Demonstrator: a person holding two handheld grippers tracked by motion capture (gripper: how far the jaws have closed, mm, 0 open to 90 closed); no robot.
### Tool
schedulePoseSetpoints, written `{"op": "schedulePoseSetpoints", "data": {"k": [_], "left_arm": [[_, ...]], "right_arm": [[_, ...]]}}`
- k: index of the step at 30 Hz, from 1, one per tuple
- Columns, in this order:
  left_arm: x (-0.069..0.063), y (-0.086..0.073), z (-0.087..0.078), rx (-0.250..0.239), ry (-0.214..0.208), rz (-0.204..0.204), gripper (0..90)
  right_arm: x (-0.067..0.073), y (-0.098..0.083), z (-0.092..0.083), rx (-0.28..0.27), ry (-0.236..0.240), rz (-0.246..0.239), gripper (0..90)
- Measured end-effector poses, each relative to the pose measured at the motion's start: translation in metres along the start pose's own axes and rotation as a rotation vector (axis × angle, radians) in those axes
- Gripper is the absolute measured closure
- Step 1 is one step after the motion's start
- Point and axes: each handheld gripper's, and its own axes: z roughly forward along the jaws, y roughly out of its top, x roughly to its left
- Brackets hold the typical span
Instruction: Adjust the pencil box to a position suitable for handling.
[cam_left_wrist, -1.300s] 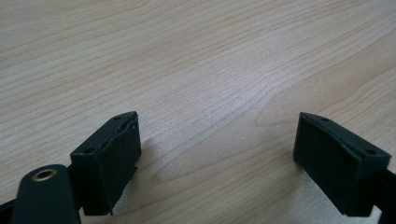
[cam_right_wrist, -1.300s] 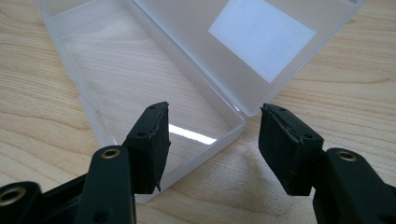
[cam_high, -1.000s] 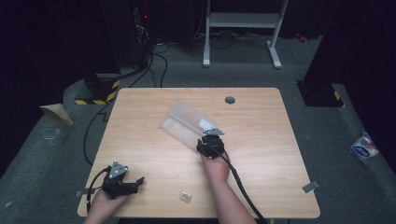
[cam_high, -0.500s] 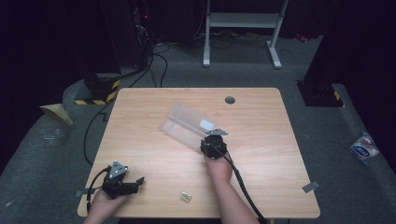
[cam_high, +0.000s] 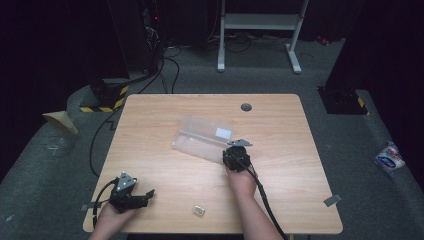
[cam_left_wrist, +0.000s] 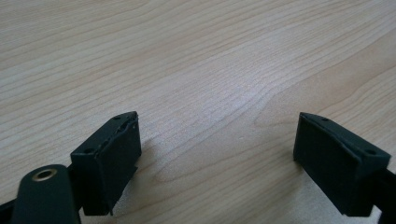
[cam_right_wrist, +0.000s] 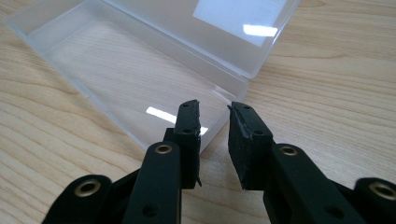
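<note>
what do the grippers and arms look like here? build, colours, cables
Both grippers, left and right, are black, each topped by a grey three-cornered plate. Jaws are blocky black pads on arms with brass-coloured rivets. A black cable trails from the right one along the forearm. Forearms are bare, no sleeves in view.

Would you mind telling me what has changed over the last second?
The right gripper has just been closing its jaws at the corner of the open clear box; a narrow gap remains, nothing gripped. The left gripper, the box and the small piece kept their places.
</note>
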Motion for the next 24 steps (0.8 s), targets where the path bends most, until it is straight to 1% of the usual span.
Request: {"op": "schedulePoseSetpoints", "data": {"k": [3, 6, 15, 21, 24], "left_arm": [[0.0, 0.0, 0.0, 0.0, 0.001, 0.0, 15.4], [0.0, 0.0, 0.0, 0.0, 0.001, 0.0, 15.5], [0.0, 0.0, 0.0, -0.001, 0.0, -0.001, 15.5], [0.0, 0.0, 0.0, -0.001, -0.004, -0.005, 15.5], [0.001, 0.0, 0.0, -0.003, -0.005, -0.006, 15.5]], "right_arm": [[-0.003, -0.002, -0.003, 0.005, -0.014, -0.013, 73.6], [-0.008, -0.005, -0.006, 0.004, -0.019, -0.015, 74.9], [-0.017, -0.013, -0.016, 0.004, -0.014, -0.027, 79.7], [-0.024, -0.022, -0.026, 0.0, -0.03, -0.049, 80.0], [-0.029, -0.029, -0.034, -0.006, -0.041, -0.046, 79.9]]}}
